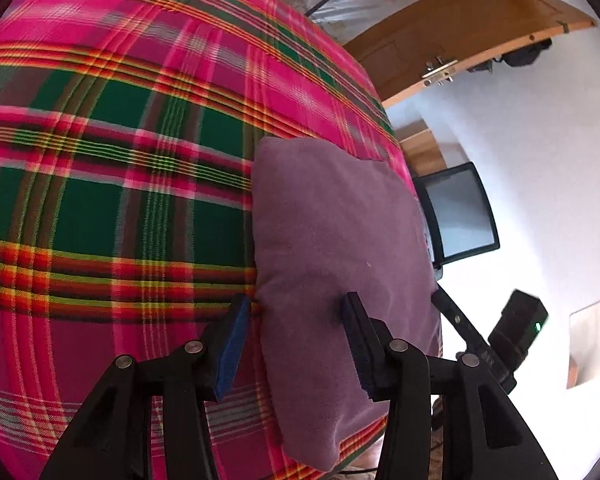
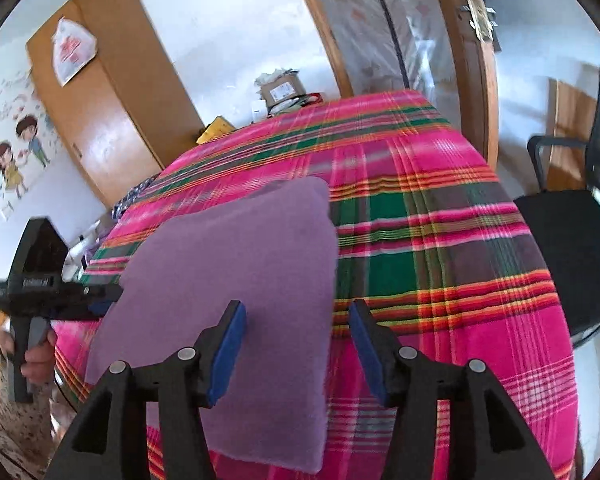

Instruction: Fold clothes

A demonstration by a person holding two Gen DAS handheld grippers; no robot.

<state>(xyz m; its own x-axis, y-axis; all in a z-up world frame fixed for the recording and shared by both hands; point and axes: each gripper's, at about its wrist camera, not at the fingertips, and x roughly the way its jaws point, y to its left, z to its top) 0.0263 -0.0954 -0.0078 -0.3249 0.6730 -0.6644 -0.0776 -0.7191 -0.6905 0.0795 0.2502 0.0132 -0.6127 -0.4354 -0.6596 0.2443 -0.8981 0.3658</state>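
Folded purple cloth lies lengthwise beside the bed's edge.

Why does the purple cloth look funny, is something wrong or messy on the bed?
Nothing stands out. The purple cloth lies folded flat in a neat rectangle on the plaid cover, close to its edge. Both the left gripper and the right gripper hang open above it, holding nothing.

Bright, even daylight, soft shadows. White walls blown out. Heavy fisheye bending, dark vignette at corners. Right wrist view motion-smeared; plaid cloth streaky.
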